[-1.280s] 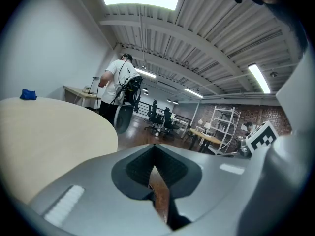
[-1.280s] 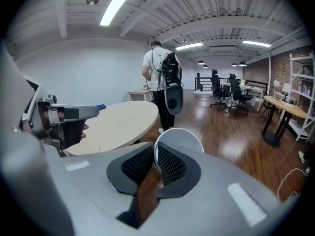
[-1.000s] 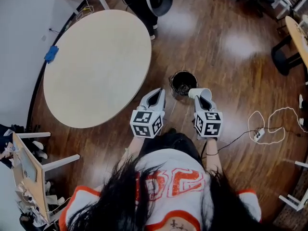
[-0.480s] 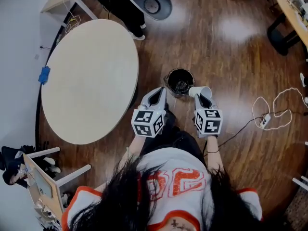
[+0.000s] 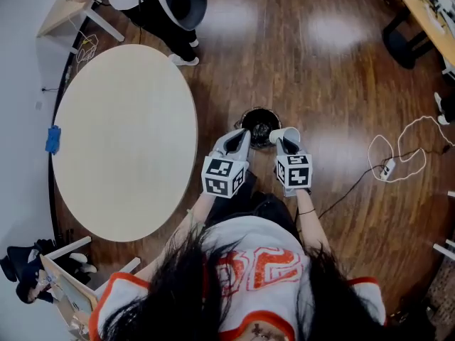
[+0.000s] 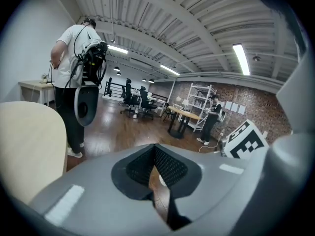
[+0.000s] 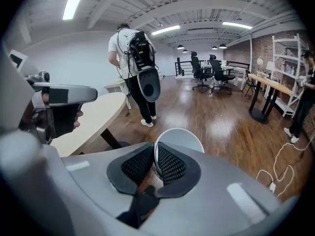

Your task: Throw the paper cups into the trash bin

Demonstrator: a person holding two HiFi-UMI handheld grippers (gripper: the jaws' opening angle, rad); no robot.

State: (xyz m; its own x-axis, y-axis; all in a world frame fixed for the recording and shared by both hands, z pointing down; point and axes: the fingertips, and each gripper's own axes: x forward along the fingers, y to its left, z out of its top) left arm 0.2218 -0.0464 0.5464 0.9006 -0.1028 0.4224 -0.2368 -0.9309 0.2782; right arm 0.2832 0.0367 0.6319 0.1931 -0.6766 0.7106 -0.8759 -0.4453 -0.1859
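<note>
The right gripper [image 7: 155, 157] pinches the wall of a white paper cup [image 7: 180, 140], with one pad inside the rim, which only its own view shows. The left gripper [image 6: 155, 154] has its jaws closed together on nothing. Only the head view shows the round black trash bin [image 5: 245, 116] just beyond both, with the cup at its right edge. Farther left stands a round pale wooden table [image 5: 121, 141].

Floor [image 5: 334, 62] round the trash bin [image 5: 245, 117] — glossy dark wood; surface [image 5: 121, 141] left of it matt, pale; paper cup [image 5: 284, 133] smooth white; fingers [image 7: 170, 163] ribbed, matt.
</note>
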